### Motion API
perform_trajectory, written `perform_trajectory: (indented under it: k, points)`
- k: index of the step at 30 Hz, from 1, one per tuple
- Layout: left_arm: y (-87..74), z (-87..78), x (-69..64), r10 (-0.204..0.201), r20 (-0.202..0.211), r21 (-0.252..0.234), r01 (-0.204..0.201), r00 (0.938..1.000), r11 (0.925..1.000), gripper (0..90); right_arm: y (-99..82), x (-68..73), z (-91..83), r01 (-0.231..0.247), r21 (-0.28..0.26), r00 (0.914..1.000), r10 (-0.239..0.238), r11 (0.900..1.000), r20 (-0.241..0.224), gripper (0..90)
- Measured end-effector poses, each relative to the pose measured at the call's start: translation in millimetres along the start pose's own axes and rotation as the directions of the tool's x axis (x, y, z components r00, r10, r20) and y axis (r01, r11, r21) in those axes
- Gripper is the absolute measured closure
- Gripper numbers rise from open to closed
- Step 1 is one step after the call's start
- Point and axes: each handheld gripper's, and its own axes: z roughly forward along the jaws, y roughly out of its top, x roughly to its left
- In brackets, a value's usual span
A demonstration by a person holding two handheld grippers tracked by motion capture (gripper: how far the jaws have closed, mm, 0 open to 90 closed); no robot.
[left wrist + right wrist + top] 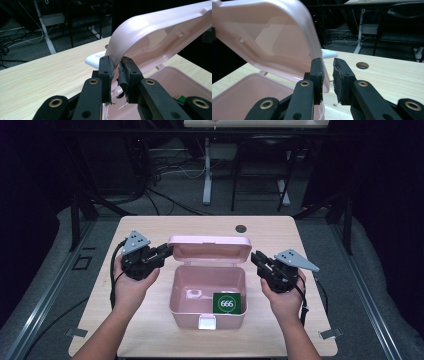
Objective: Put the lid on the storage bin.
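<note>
A pink plastic box (pixel 172 290) stands open at the table's middle, its lid (pixel 209 249) raised at the back. Inside lie a green card marked 666 (pixel 227 303) and a small white item (pixel 194 294). My left gripper (pixel 167 251) is at the lid's left end; in the left gripper view its jaws (pixel 117 65) pinch the lid's rim (pixel 155 32). My right gripper (pixel 255 257) is at the lid's right end. In the right gripper view the lid's edge (pixel 269 32) sits between its jaws (pixel 327 65), with a gap left beside the right pad (pixel 340 75).
The box has a white latch (pixel 207 322) at its front and a white handle (pixel 93 60) behind the lid. The wooden table (pixel 150 227) has a round cable hole (pixel 241 228) near its far edge. Desk legs and cables stand on the floor beyond.
</note>
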Motion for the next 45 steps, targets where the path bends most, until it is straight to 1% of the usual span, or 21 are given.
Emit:
perform_trajectory:
  k: [5,11,13,17,19,22,28,32,38,41,43,45]
  points:
    - [-2.2,-3.4,-0.7,-0.001,0.011,0.000,0.001,0.9999,1.0000,77.5,0.9,-5.8,-0.8,-0.027,-0.004,0.9996,0.027,0.9996,0.009,76.1]
    - [-6.8,-7.3,-3.3,0.007,0.024,0.000,-0.007,0.9997,1.0000,76.1,1.2,-5.1,-1.2,-0.029,-0.015,0.9995,0.030,0.9994,0.010,73.6]
    - [-8.1,-8.4,-3.4,0.006,0.030,-0.001,-0.006,0.9995,1.0000,75.7,1.8,-4.7,-1.3,-0.030,-0.018,0.9995,0.030,0.9994,0.004,72.9]
    - [-10.1,-10.2,-4.6,0.003,0.037,-0.004,-0.003,0.9993,1.0000,74.4,5.6,-3.4,-2.7,-0.044,-0.033,0.9988,0.044,0.9985,-0.024,71.5]
    - [-10.6,-11.0,-5.7,0.003,0.035,-0.009,-0.003,0.9994,1.0000,73.7,6.8,-2.0,-3.5,-0.050,-0.030,0.9981,0.049,0.9983,-0.036,71.3]
    - [-11.2,-13.3,-6.4,0.004,0.041,-0.013,-0.004,0.9992,0.9999,72.3,6.6,0.2,-3.3,-0.039,-0.030,0.9988,0.038,0.9988,-0.033,71.5]
    - [-12.5,-17.2,-9.8,0.011,0.055,-0.022,-0.010,0.9984,0.9997,69.2,6.3,-0.5,-3.0,-0.047,-0.027,0.9981,0.046,0.9985,-0.041,70.6]
    - [-14.6,-19.5,-11.9,0.020,0.054,-0.013,-0.019,0.9983,0.9997,68.1,4.8,0.5,-1.1,-0.044,-0.014,0.9982,0.044,0.9989,-0.042,70.4]
    - [-18.9,-22.1,-13.3,0.010,0.067,-0.016,-0.009,0.9977,0.9998,67.3,3.7,-0.8,0.2,-0.049,-0.010,0.9980,0.048,0.9988,-0.041,70.0]
    - [-19.8,-23.6,-14.1,0.011,0.074,-0.011,-0.011,0.9972,0.9999,65.5,3.7,-1.3,0.1,-0.049,-0.011,0.9979,0.048,0.9987,-0.043,68.9]
    - [-20.4,-24.7,-15.1,0.011,0.073,-0.015,-0.010,0.9973,0.9998,64.7,3.6,-1.4,0.2,-0.049,-0.010,0.9979,0.049,0.9988,-0.044,68.0]
    - [-20.6,-26.5,-15.5,0.014,0.077,-0.008,-0.014,0.9969,0.9999,64.5,3.4,-1.6,0.4,-0.049,-0.010,0.9978,0.049,0.9987,-0.045,67.2]
